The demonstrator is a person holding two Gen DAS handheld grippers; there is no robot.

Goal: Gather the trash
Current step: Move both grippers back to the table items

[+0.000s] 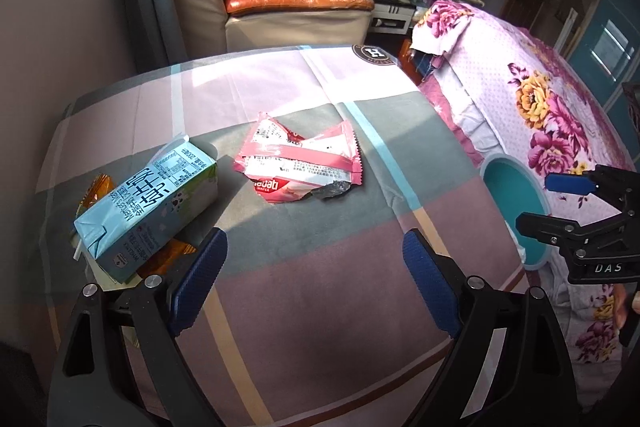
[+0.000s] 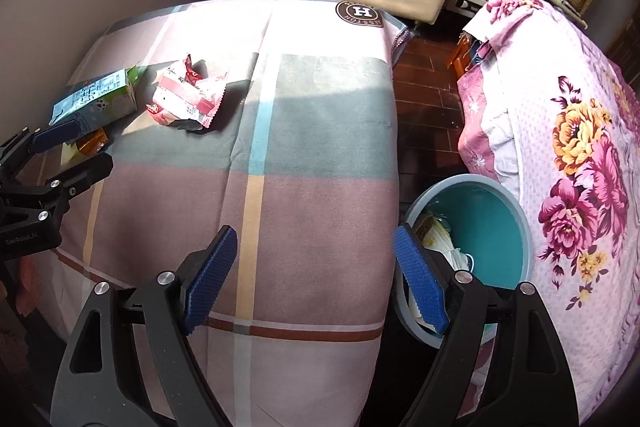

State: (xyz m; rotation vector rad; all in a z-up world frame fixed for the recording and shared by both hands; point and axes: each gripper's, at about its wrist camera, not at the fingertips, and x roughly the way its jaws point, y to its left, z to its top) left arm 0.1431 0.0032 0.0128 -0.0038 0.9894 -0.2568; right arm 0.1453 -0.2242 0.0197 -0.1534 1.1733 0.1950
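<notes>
Nearby: milk carton (image 1: 146,203) lying over an orange wrapper (image 1: 96,189), mostly hidden; pink wrapper (image 1: 298,163) beside it.
Bin (image 2: 516,227): partly blocked by the right gripper (image 2: 316,275).
Grippers: left gripper (image 1: 314,275) and right both spread wide, nothing held.

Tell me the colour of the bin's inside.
Teal inside the bin, with a grey rim; the right wrist view shows it best.
</notes>
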